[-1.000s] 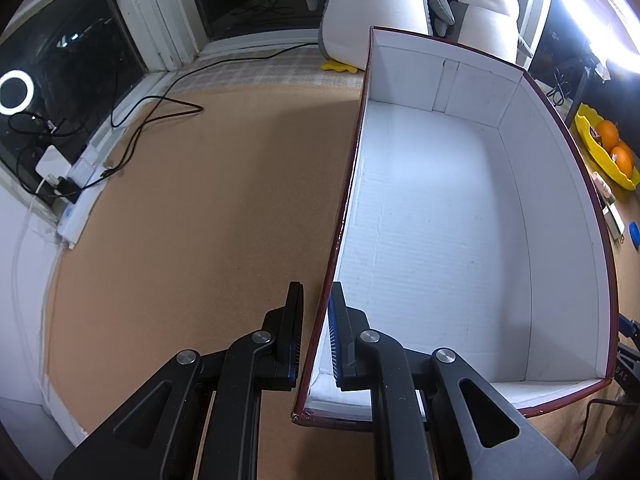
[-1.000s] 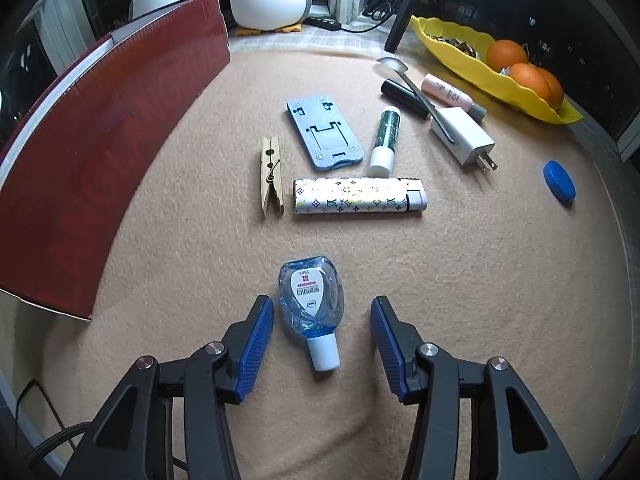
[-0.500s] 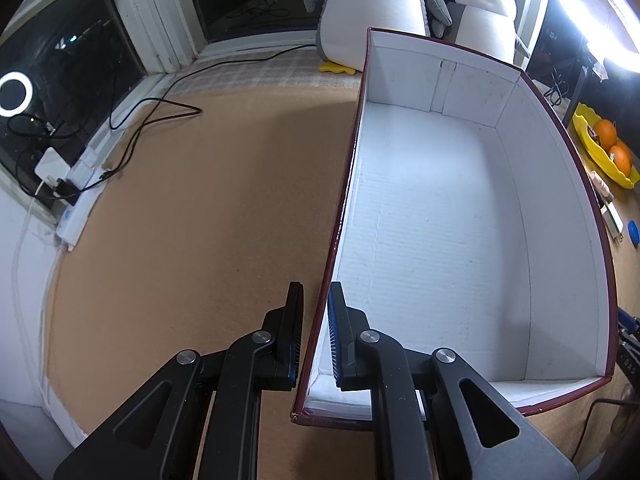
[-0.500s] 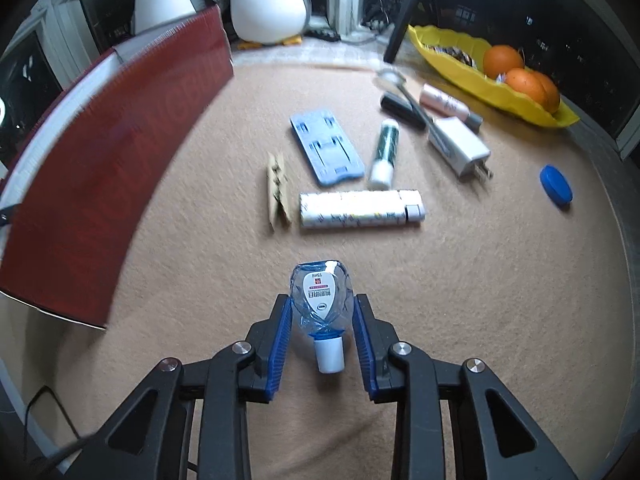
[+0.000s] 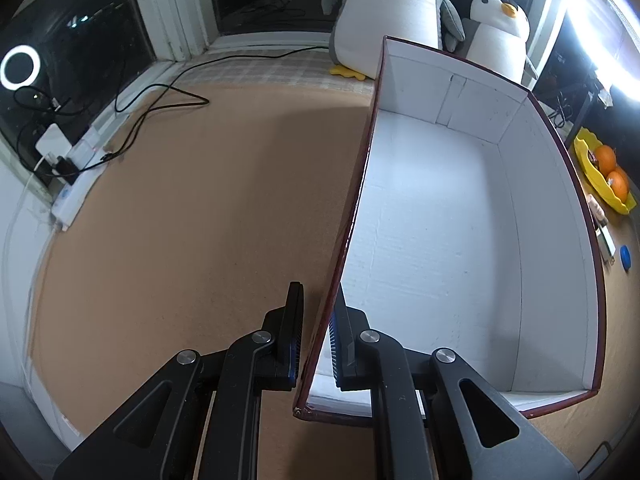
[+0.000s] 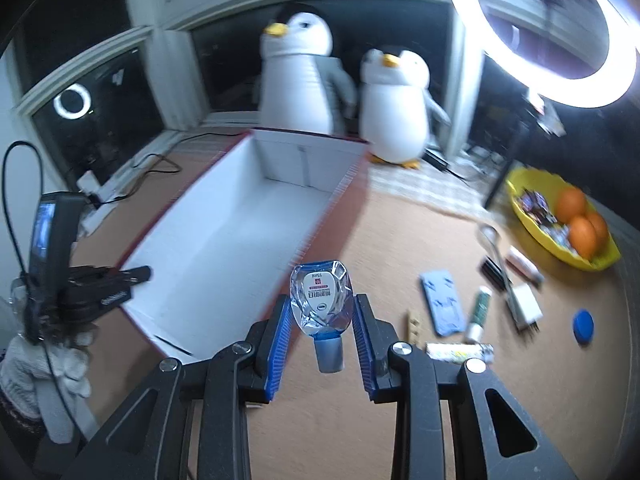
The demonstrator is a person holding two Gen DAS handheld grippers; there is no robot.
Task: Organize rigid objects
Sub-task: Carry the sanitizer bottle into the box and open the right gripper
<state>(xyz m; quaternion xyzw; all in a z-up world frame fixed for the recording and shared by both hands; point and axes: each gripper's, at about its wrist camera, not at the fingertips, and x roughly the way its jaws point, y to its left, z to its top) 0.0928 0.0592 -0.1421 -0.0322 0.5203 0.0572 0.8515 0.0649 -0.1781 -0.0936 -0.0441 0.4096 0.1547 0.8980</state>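
My right gripper [image 6: 320,312] is shut on a small clear blue bottle [image 6: 321,300] with a white label, cap toward me, held in the air by the near right side of the box [image 6: 224,236]. The box is red outside, white inside, open-topped and holds nothing. My left gripper [image 5: 316,320] is shut on the box's left wall [image 5: 352,216] near the front corner, one finger outside, one inside. The left gripper also shows in the right wrist view [image 6: 120,280].
On the tan mat right of the box lie a blue phone stand [image 6: 442,304], a clothespin [image 6: 414,326], a patterned tube [image 6: 460,350], a green tube [image 6: 480,308], a white charger [image 6: 526,306], a blue cap [image 6: 583,326]. A yellow fruit tray [image 6: 560,220] and two plush penguins [image 6: 394,108] stand behind.
My right gripper closed on the blue bottle, lifted it off the mat and swung left toward the box. The left gripper stayed on the box wall.
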